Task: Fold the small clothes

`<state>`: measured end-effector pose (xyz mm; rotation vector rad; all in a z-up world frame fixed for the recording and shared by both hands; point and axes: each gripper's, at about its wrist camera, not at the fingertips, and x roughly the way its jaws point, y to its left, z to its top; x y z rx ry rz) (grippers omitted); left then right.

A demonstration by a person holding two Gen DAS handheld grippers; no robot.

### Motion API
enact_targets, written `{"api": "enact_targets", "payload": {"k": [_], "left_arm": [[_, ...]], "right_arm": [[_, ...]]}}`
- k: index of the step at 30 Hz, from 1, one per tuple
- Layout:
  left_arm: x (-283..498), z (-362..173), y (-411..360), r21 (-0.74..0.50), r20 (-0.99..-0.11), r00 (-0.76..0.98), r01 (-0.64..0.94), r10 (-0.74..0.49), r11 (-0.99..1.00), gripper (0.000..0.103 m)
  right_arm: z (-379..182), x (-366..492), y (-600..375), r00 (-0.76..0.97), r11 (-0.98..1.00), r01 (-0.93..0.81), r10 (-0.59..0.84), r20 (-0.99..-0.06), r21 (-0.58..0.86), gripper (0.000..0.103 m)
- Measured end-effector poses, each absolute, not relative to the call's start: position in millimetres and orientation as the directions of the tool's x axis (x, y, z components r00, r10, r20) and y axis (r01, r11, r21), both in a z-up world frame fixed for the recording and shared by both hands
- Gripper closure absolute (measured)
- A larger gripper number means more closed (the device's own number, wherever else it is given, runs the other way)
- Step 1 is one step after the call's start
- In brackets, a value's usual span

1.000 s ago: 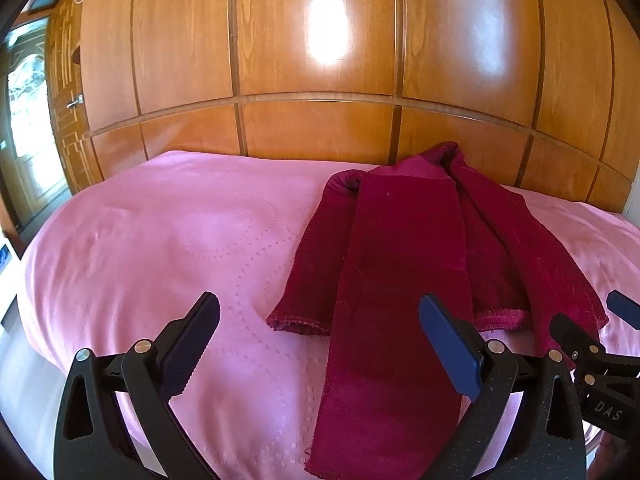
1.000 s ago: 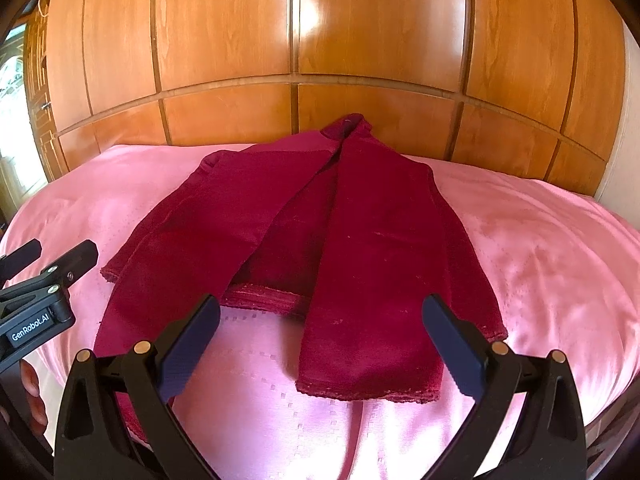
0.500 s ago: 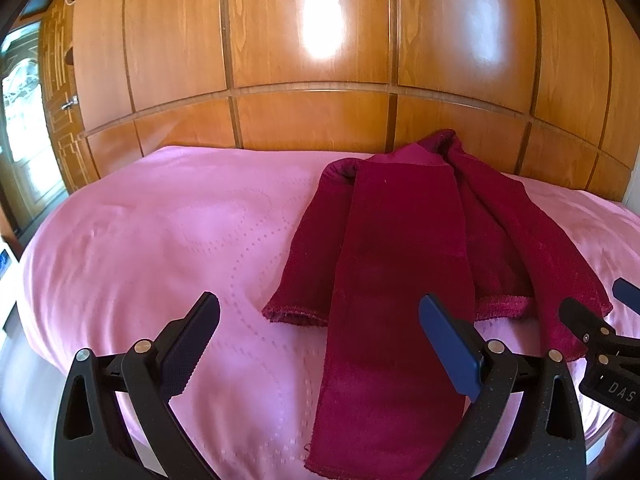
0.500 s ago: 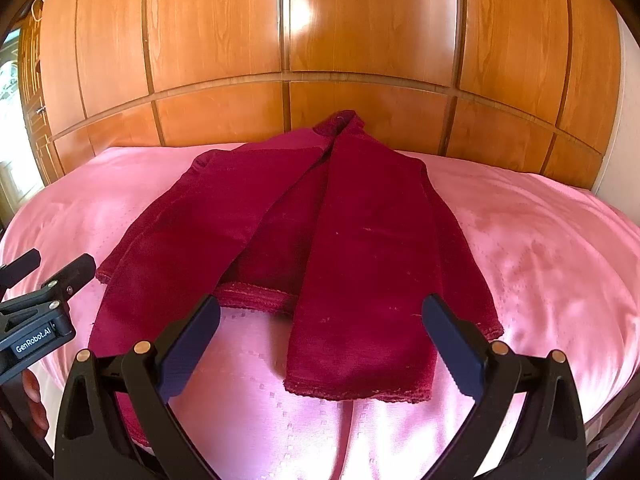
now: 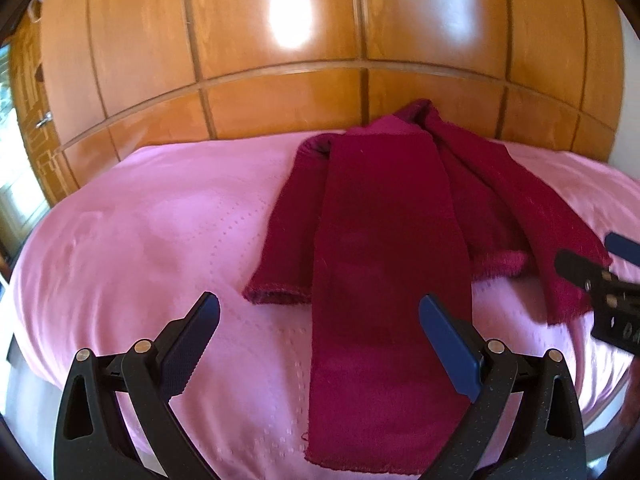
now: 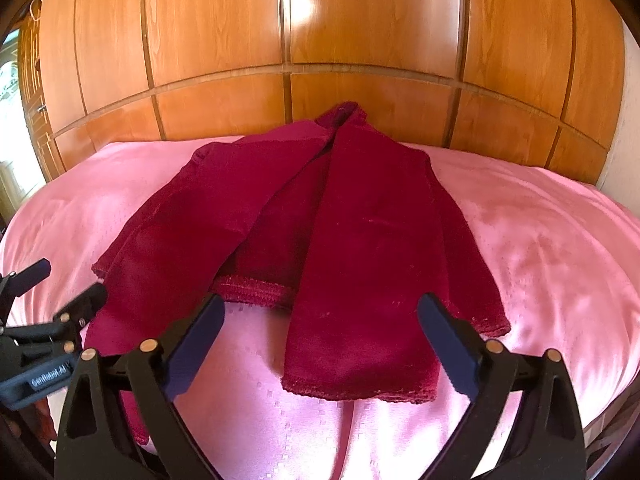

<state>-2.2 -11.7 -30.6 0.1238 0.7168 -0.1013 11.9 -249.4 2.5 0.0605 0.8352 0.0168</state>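
Wooden wardrobe panels (image 6: 360, 32) fill the background, and a bed with a pink satin cover (image 6: 540, 248) carries the work. One dark red garment (image 6: 360, 232) — a small knitted or velvety top — lies on the cover, its neck toward the far edge by the panels and its hem toward the near edge. Both sleeves or side panels are laid inward over the body and run down toward the near edge; the left one reaches furthest (image 5: 384, 320).

Left gripper (image 5: 320, 344): jaws spread wide, holding nothing, poised above the near end of the long left panel. Right gripper (image 6: 320, 344): jaws spread wide, holding nothing, poised above the near hem of the right panel. Each gripper shows at the margin of the other's view.

Handling, as a judgement: the fabric looks soft, limp and light, with some pile, so it will drape and sag rather than hold a crease. The satin beneath looks slippery — the garment may slide when pulled. Take hold at the near hem corners, one per gripper, pinching through all layers so the folded panels do not fall open, then carry the hem toward the neck.

Nothing else lies on the cover. A door and window (image 5: 16, 200) stand beyond the left edge, well apart from the work.
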Motion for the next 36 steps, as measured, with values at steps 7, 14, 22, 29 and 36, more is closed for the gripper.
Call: {"api": "enact_targets", "payload": {"k": [7, 14, 22, 29, 36], "left_arm": [[-1.4, -62.6, -17.0, 0.081, -0.742, 0.662, 0.251, -0.11, 0.965, 0.022], [-1.3, -74.3, -23.9, 0.037, -0.754, 0.629, 0.327, -0.188, 0.944, 0.053], [-2.4, -60.5, -25.5, 0.033, -0.725, 0.642, 0.393, -0.249, 0.919, 0.095], [34.8, 7.2, 36.7, -0.252, -0.614, 0.677, 0.319, -0.406, 0.914, 0.095], [129.3, 53.7, 132.8, -0.401, -0.542, 0.781, 0.084, -0.31, 0.912, 0.095]], "right_arm": [[-20.8, 22.9, -246.2, 0.603, 0.996, -0.031, 0.083, -0.793, 0.08, 0.034], [-42.0, 30.9, -245.1, 0.577, 0.998, -0.059, 0.015, -0.817, -0.024, 0.089], [14.8, 24.2, -306.7, 0.683, 0.999, 0.011, -0.037, -0.729, -0.041, 0.096], [43.4, 75.6, -415.4, 0.697, 0.961, 0.235, -0.269, -0.665, -0.144, 0.096], [18.6, 155.4, -524.8, 0.548, 0.875, 0.452, -0.427, -0.719, -0.176, 0.096]]}}
